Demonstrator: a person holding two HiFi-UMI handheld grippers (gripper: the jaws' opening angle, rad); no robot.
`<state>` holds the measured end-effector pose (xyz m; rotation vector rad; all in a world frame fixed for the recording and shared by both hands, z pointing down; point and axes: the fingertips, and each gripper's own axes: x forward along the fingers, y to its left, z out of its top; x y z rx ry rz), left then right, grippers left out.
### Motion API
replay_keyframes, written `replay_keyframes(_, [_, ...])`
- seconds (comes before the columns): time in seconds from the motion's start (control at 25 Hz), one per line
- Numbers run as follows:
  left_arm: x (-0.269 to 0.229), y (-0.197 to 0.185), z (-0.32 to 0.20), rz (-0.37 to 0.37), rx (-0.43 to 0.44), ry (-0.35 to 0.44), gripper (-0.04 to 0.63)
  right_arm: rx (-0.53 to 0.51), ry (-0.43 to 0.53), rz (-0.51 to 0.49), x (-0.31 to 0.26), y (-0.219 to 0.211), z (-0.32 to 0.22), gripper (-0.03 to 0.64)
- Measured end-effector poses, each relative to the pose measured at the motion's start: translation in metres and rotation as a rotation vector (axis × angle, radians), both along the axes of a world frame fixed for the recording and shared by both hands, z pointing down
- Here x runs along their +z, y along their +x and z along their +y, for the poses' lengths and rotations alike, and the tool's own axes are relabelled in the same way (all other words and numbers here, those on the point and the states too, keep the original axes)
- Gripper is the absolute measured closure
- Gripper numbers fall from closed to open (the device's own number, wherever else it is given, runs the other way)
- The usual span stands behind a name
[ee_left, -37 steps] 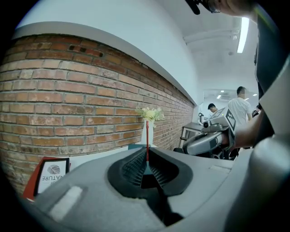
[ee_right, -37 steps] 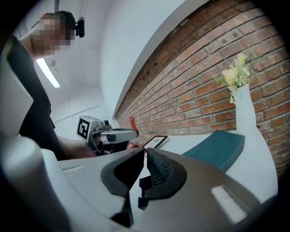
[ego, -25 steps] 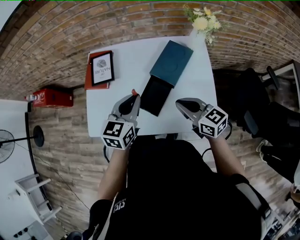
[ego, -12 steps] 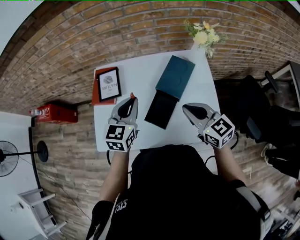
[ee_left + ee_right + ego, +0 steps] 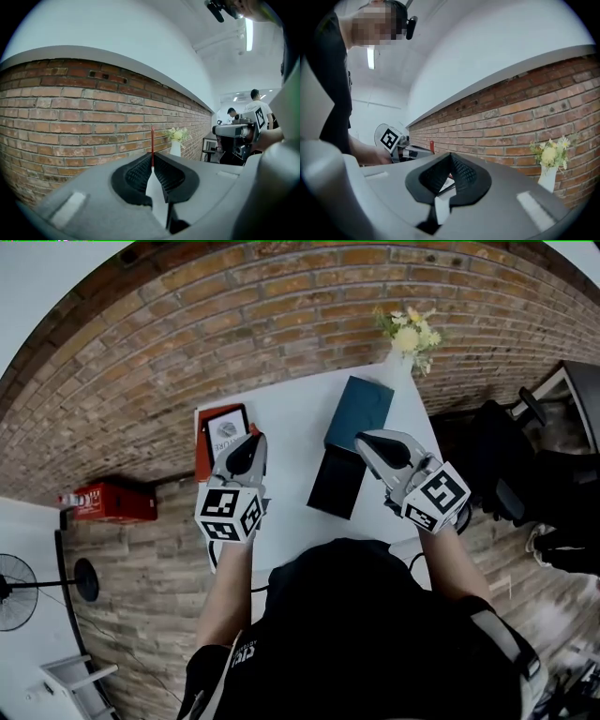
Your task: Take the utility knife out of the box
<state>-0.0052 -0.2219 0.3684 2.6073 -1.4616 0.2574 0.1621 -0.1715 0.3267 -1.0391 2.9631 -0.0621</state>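
Note:
My left gripper [image 5: 152, 160] is shut on a thin red utility knife [image 5: 152, 140], whose end stands up above the jaws. In the head view the left gripper [image 5: 255, 440] is raised over the white table [image 5: 291, 413], left of the open black box tray [image 5: 336, 484]. The teal lid [image 5: 361, 409] lies behind the tray. My right gripper [image 5: 365, 442] is held up over the tray's right side, shut with nothing in it. From the right gripper view its jaws [image 5: 451, 158] meet, and the left gripper [image 5: 401, 149] with the red knife [image 5: 432, 146] shows beyond.
A framed print on a red book [image 5: 225, 432] lies at the table's left. A white vase of yellow flowers [image 5: 405, 343] stands at the far right corner against the brick wall. A red case [image 5: 111, 504] sits on the floor at left. People stand far off.
Both grippers have risen and moved toward the brick wall. The left one carried the red knife up and away from the black tray. The right one rolled as it lifted.

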Motion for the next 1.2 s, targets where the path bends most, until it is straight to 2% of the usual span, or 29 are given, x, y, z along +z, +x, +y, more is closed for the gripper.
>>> replay_keyframes(0.2, [-0.014,-0.007,-0.021,0.039,0.031,0.001,0.575,0.060,-0.007,0.002,-0.006,-0.007,-0.013,0.618])
replay_keyframes(0.4, [-0.026,-0.022,-0.028,0.091,0.009,0.010,0.574,0.128,-0.004,0.015,-0.008,-0.011,-0.021,0.618])
replay_keyframes(0.72, [-0.013,-0.027,-0.018,0.103,-0.007,-0.017,0.575,0.146,-0.046,0.021,0.006,-0.009,-0.013,0.618])
replay_keyframes(0.96, [0.005,-0.028,-0.009,0.107,-0.011,-0.054,0.574,0.142,-0.119,-0.046,0.019,-0.001,0.001,0.618])
replay_keyframes(1.2, [0.018,-0.030,-0.003,0.111,-0.021,-0.086,0.574,0.163,-0.172,-0.062,0.034,0.010,0.007,0.618])
